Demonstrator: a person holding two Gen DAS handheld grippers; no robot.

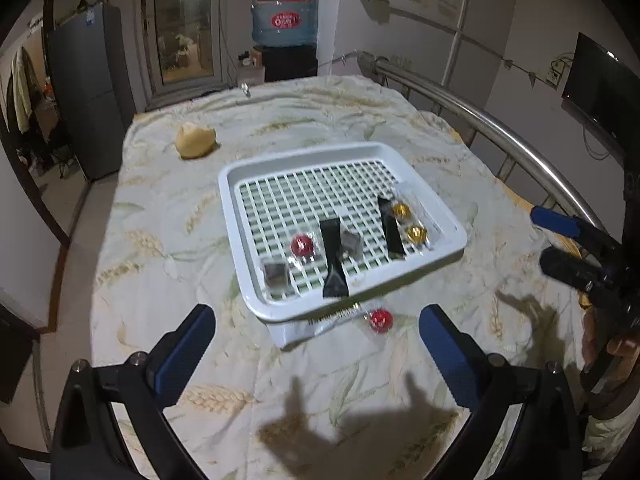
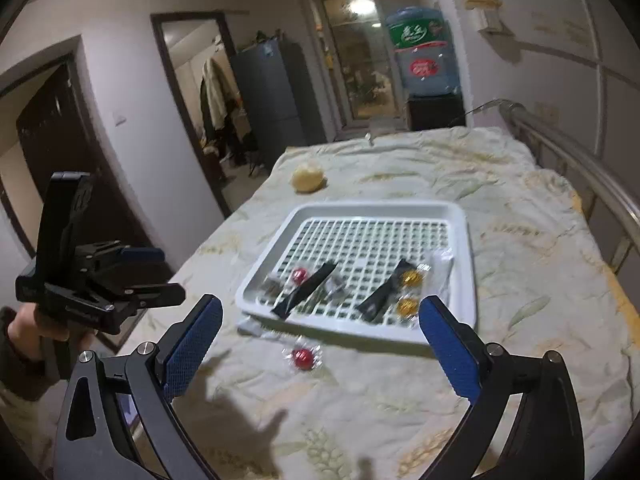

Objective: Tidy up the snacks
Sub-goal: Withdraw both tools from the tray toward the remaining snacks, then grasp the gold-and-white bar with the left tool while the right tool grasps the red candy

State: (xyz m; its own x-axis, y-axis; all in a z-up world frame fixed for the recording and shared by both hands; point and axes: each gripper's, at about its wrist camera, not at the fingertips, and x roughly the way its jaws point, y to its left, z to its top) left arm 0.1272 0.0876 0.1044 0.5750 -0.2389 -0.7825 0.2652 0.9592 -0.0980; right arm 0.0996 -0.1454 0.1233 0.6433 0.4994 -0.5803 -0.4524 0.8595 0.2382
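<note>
A white slotted tray (image 1: 256, 300) (image 2: 464, 240) lies on the bed cover. In it are a red wrapped candy (image 1: 302, 246) (image 2: 299, 276), two black sachets (image 1: 334, 264) (image 1: 391, 228), two gold candies (image 1: 402, 211) (image 1: 416, 234) and grey wrapped pieces (image 1: 275, 272). Another red wrapped candy (image 1: 380, 320) (image 2: 303, 357) lies on the cover just in front of the tray. My left gripper (image 1: 316, 328) is open and empty, above the cover short of the tray. My right gripper (image 2: 320, 320) is open and empty, with this candy between its fingers further ahead.
A yellowish bun (image 1: 195, 141) (image 2: 307, 177) lies on the cover beyond the tray. A metal bed rail (image 1: 500, 128) runs along the right side. A water dispenser bottle (image 1: 284, 6) and a dark fridge (image 1: 86, 92) stand beyond the bed.
</note>
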